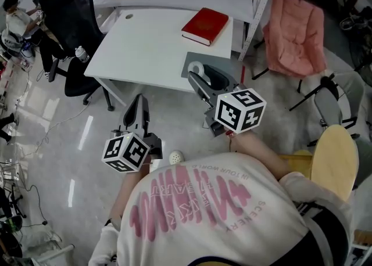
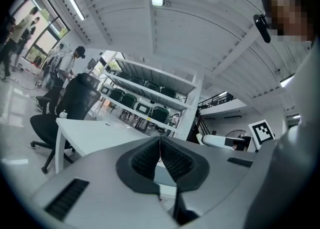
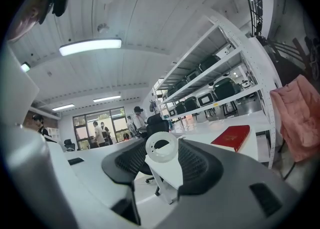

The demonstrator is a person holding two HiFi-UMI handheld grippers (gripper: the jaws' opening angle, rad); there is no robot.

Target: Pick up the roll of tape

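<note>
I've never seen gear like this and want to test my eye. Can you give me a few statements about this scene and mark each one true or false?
1. The right claw grips a white ring-shaped roll of tape. True.
2. The left claw is wide open. False: its jaws are closed together with nothing between them.
3. A red hardcover book lies on the white table. True.
4. The pink fabric folding chair stands left of the table in the head view. False: it stands to the table's right.
</note>
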